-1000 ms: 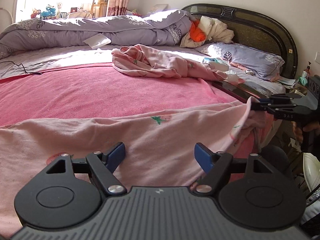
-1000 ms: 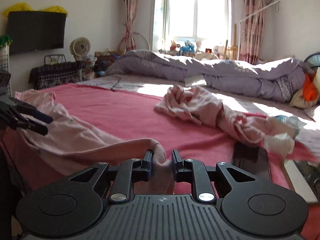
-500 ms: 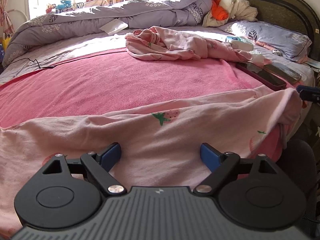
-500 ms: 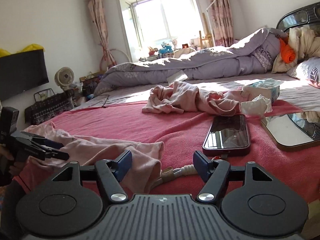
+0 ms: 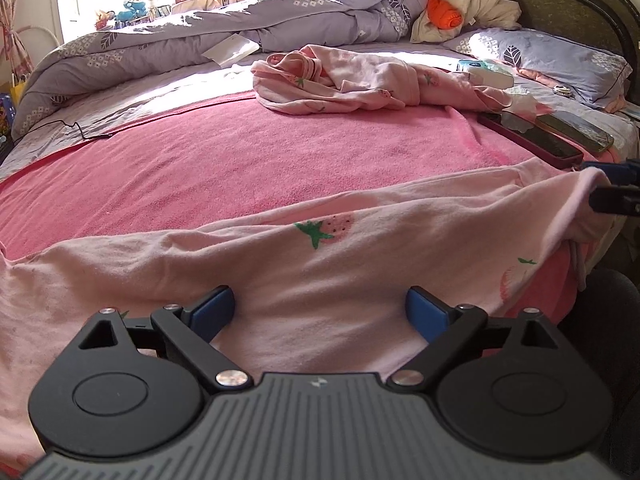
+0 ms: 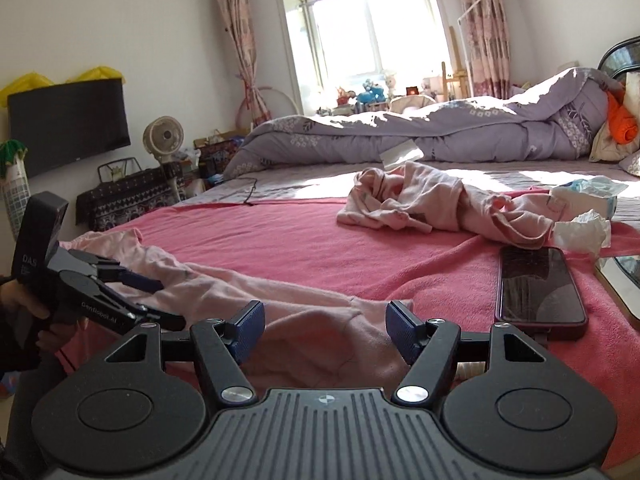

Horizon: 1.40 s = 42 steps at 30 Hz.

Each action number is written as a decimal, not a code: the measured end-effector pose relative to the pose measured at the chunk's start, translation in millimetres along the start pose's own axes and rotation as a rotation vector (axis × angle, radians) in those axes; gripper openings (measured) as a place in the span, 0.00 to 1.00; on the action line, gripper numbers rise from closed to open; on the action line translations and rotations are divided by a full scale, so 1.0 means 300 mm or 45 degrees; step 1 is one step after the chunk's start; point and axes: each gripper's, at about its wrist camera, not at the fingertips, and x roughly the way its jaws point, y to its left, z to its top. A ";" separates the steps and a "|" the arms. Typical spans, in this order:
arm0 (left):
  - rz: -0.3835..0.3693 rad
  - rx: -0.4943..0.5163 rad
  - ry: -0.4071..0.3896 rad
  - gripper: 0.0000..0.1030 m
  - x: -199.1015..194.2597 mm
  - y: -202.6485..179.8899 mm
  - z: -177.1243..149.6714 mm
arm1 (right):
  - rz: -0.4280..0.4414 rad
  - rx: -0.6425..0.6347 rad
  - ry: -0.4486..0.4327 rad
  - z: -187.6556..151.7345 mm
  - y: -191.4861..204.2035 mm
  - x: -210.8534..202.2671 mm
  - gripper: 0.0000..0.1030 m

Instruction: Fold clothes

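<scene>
Right wrist view: at nine o'clock the left gripper reads "DAS" and "GenRobot.AI", jaws spread, just opened wider over the pink garment on the bed. Right gripper jaws spread, garment between, unpinched.

Bed: we see a pink blanket over it.
Near edge: pink garment spread flat.
Middle: crumpled garment.
Right: phone.
Far side: quilt.

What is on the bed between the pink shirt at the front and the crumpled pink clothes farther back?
Only bare pink blanket lies between the shirt and the crumpled clothes. The left wrist view shows it best.
</scene>
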 end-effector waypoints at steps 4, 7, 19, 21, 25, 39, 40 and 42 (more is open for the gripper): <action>-0.008 0.002 -0.012 0.92 -0.003 0.002 -0.008 | -0.015 -0.027 0.145 -0.071 0.015 -0.038 0.66; -0.009 0.007 -0.021 0.92 -0.007 -0.002 -0.014 | -0.037 -0.043 0.256 -0.129 0.020 -0.080 0.66; 0.000 0.038 -0.017 0.92 -0.021 -0.016 -0.031 | -0.061 0.427 0.081 -0.104 -0.154 -0.133 0.59; 0.003 0.041 -0.014 0.93 -0.020 -0.019 -0.032 | -0.029 0.431 0.111 -0.108 -0.139 -0.086 0.55; 0.006 0.053 -0.014 0.93 -0.022 -0.022 -0.039 | -0.021 0.408 0.099 -0.104 -0.079 -0.029 0.26; -0.157 0.062 -0.069 0.93 -0.063 -0.030 -0.032 | -0.306 0.051 -0.209 0.115 0.018 -0.047 0.10; -0.182 0.061 -0.068 0.93 -0.061 -0.034 -0.030 | -0.332 0.030 -0.187 0.116 0.010 -0.013 0.10; -0.200 0.078 -0.057 0.93 -0.050 -0.048 -0.031 | -0.392 -0.002 -0.113 0.105 -0.013 0.067 0.10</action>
